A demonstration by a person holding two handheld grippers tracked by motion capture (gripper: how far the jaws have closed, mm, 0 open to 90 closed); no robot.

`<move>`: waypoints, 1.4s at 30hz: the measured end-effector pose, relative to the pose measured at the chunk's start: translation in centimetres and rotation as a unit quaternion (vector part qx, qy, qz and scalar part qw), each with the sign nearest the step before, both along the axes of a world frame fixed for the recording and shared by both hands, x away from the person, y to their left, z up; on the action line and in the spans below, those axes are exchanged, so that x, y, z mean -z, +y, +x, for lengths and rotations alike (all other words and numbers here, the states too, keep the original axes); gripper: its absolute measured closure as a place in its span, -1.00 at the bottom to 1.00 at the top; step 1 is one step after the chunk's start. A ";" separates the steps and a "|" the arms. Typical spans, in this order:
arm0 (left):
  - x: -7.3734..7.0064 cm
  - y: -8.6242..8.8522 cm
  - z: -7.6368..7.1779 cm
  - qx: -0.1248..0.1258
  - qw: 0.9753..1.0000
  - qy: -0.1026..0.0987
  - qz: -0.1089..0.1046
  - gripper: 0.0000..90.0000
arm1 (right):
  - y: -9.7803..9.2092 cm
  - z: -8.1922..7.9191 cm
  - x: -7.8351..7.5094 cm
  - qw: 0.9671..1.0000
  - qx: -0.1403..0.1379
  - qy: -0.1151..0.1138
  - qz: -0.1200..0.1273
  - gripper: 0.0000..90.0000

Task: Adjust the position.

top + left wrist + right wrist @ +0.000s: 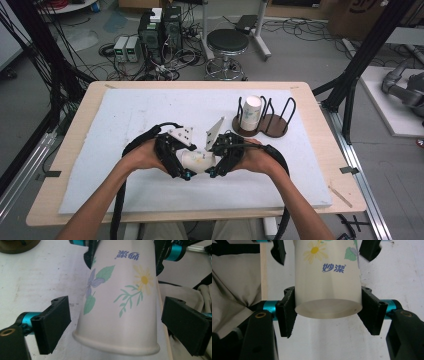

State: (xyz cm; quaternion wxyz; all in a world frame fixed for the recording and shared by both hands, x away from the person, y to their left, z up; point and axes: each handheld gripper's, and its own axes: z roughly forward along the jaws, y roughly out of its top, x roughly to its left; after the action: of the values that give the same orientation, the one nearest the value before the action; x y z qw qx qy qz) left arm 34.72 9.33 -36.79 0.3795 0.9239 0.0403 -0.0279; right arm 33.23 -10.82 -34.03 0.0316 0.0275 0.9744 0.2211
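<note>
Overhead, white mat (125, 115), wooden table (80, 120), cabled floor (300, 45)

Both forearms entered bare from the bottom of the high view, no sleeves. Left gripper (186, 173) and right gripper (212, 172) were black-bodied, each topped by a grey three-cornered plate dotted with small dark holes. A thick black cable looped back from each toward the lower frame edge. In the gripper views, jaws were flat black blocks on teal metal cylinders, with brass-ringed screw holes lower down.
</note>
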 end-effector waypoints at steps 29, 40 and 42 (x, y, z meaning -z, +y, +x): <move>1.8 5.5 -1.2 -0.070 0.983 -0.013 -0.170 -0.81 | -4.9 0.2 1.3 0.984 0.032 0.012 0.176 -0.16; 3.5 5.9 -2.1 -0.087 0.971 -0.018 -0.223 -0.79 | -6.0 0.1 2.6 0.968 0.035 0.014 0.249 -0.16; 3.7 5.9 -2.2 -0.086 0.967 -0.020 -0.240 -0.79 | -6.2 0.1 2.9 0.962 0.039 0.012 0.269 -0.16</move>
State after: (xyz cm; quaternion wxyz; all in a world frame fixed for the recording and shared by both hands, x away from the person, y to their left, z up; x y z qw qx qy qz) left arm 32.49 15.24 -40.49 0.5916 0.7994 0.1039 0.0147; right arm 33.32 -17.00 -36.89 0.0197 0.0754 0.8775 0.4732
